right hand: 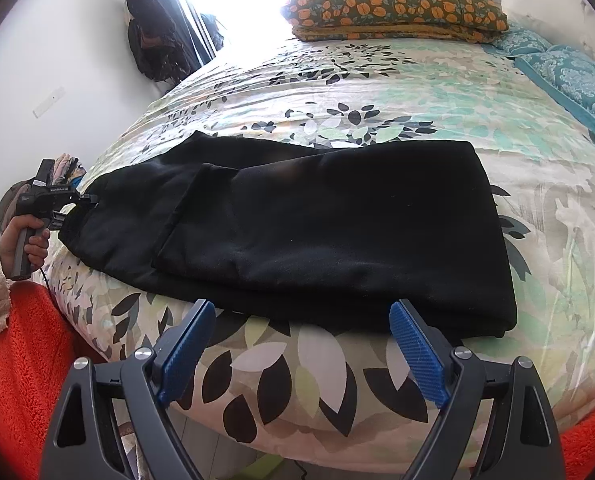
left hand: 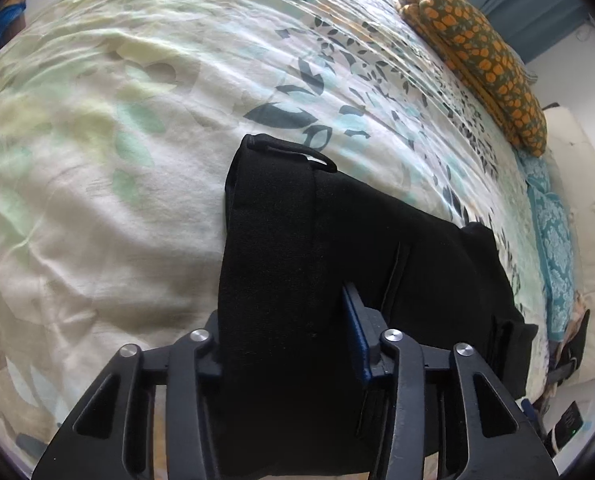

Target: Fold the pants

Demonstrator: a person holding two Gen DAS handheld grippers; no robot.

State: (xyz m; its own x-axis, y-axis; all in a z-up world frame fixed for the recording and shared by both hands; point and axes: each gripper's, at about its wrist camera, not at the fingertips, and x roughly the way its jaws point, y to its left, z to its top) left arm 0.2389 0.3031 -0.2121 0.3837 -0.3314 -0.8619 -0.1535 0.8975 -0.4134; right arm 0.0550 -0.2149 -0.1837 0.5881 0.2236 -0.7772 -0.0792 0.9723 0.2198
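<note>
Black pants lie folded lengthwise across the near part of a bed with a leaf-print cover. My left gripper is shut on the waistband end of the pants; black cloth fills the gap between its fingers, and the waistband with a drawstring loop stands up in front. It also shows in the right wrist view, held by a hand at the pants' left end. My right gripper is open and empty, just short of the pants' near edge.
An orange-flowered pillow on a folded blanket lies at the head of the bed. Teal patterned pillows lie at the right. A red fuzzy fabric sits at the lower left. Dark clothes hang by the window.
</note>
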